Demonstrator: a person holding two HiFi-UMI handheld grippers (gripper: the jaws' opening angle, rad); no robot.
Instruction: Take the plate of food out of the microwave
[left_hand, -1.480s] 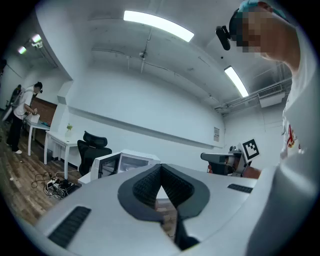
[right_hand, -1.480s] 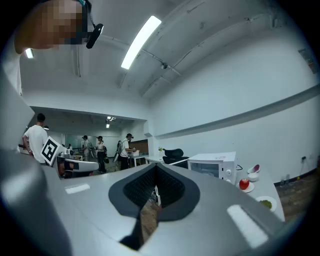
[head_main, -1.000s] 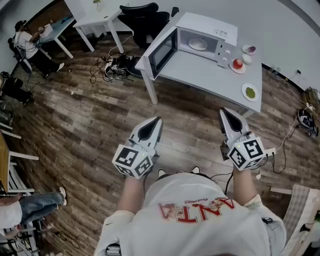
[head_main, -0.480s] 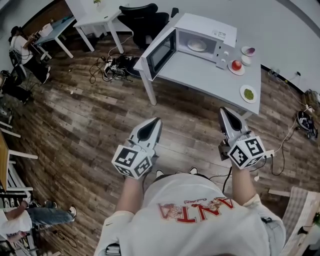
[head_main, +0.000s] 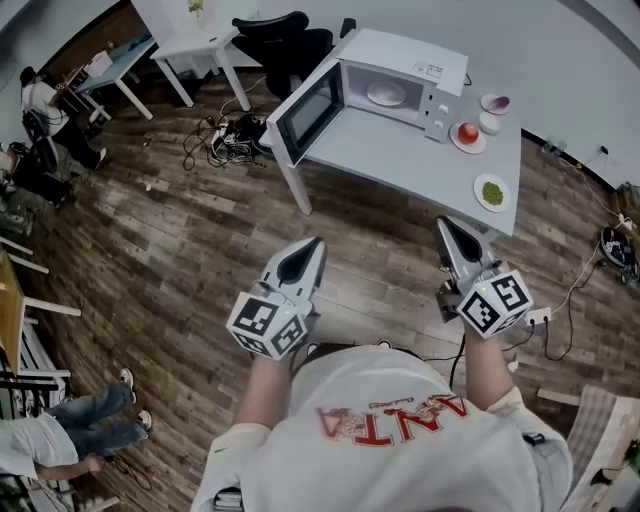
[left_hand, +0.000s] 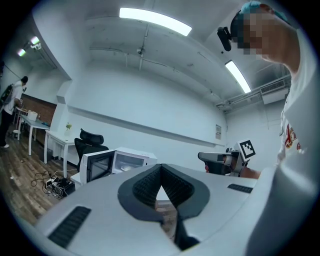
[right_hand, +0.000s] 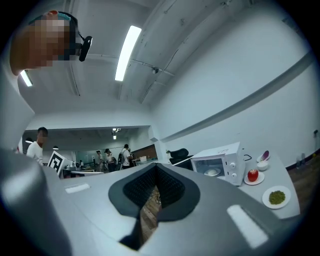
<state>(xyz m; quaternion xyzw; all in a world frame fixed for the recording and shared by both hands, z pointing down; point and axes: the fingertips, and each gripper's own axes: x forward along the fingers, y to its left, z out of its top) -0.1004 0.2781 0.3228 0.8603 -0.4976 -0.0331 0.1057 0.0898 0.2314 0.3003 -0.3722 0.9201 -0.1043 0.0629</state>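
A white microwave stands on the grey table with its door swung open to the left. Inside it lies a white plate of food, also seen in the right gripper view as the plate. My left gripper and right gripper hang side by side over the wooden floor, well short of the table. Both are shut with nothing between the jaws. The left gripper view shows the microwave far off to the left.
On the table right of the microwave are a plate with a red apple, a small bowl and a plate of green food. A black office chair, cables and white desks are behind. A person stands lower left.
The table and microwave have drawn slightly closer and shifted in the head view. Both grippers keep their pose. The person at lower left has moved.
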